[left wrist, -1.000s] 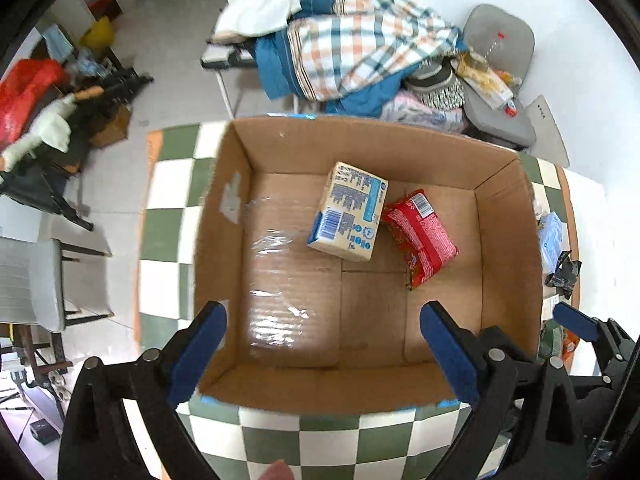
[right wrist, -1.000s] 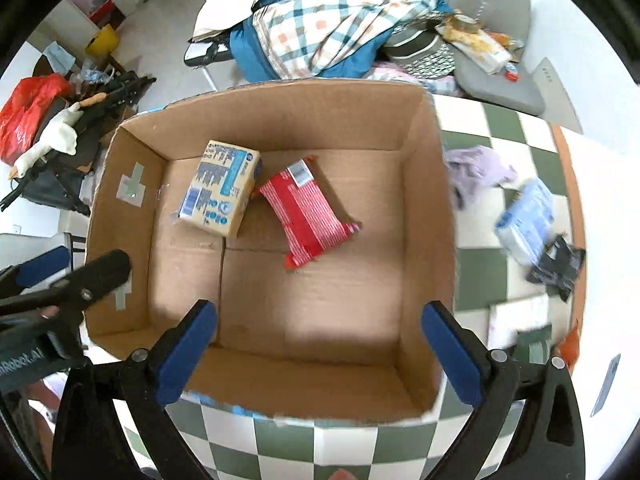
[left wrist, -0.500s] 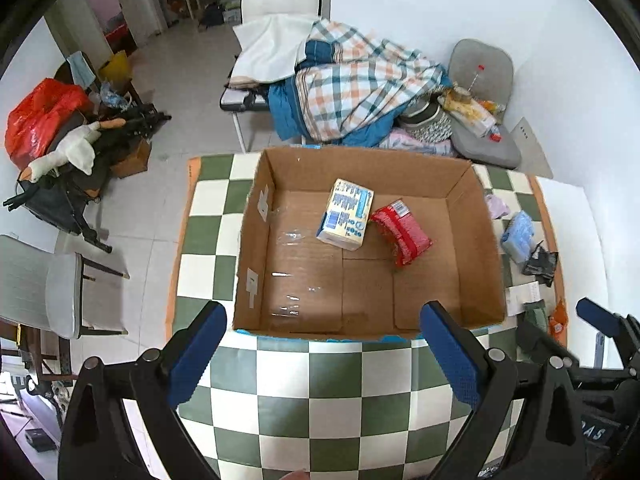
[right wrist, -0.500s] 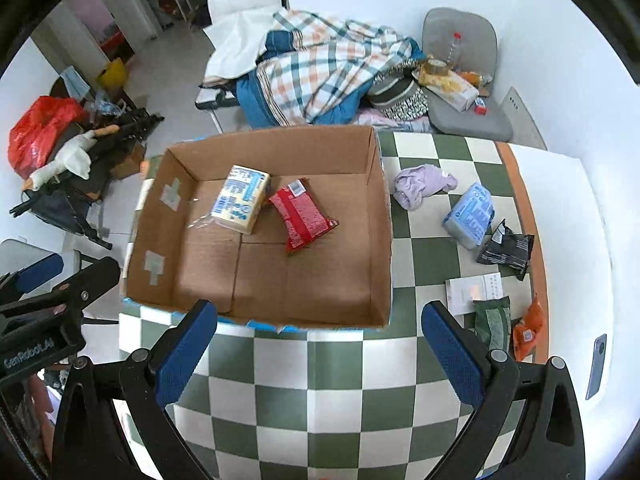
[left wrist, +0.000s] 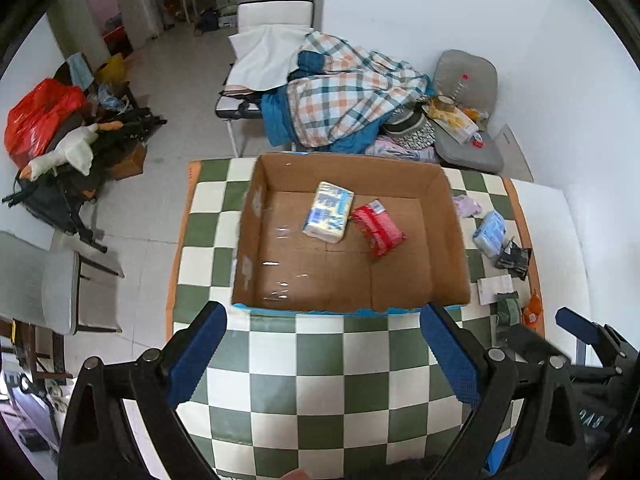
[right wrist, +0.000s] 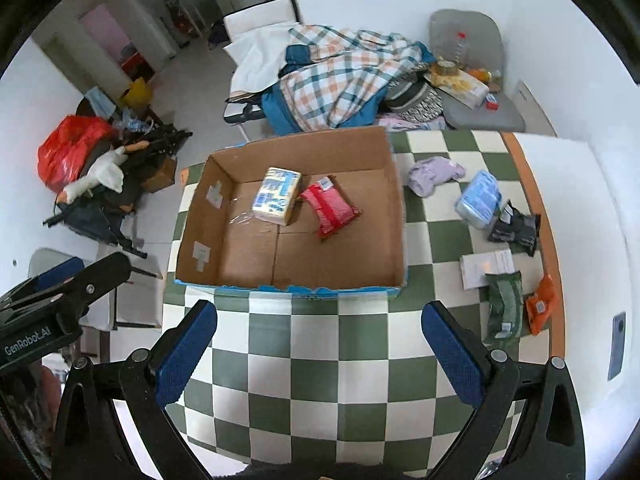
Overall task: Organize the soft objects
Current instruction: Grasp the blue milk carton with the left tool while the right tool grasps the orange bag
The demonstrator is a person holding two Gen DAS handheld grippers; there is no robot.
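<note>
An open cardboard box stands on the checkered table. Inside lie a yellow-blue tissue pack and a red packet. Right of the box lie a lilac cloth, a blue pack, a black packet, a white card, a green pouch and an orange packet. My left gripper and right gripper are open and empty, high above the table's near side.
Beyond the table stand a chair piled with plaid and blue clothes and a grey chair with clutter. Bags and a plush goose lie on the floor at left. A phone lies at the right.
Both grippers have pulled back and up from over the box. The whole table and the loose items at the right now show. Both stay open and empty.
</note>
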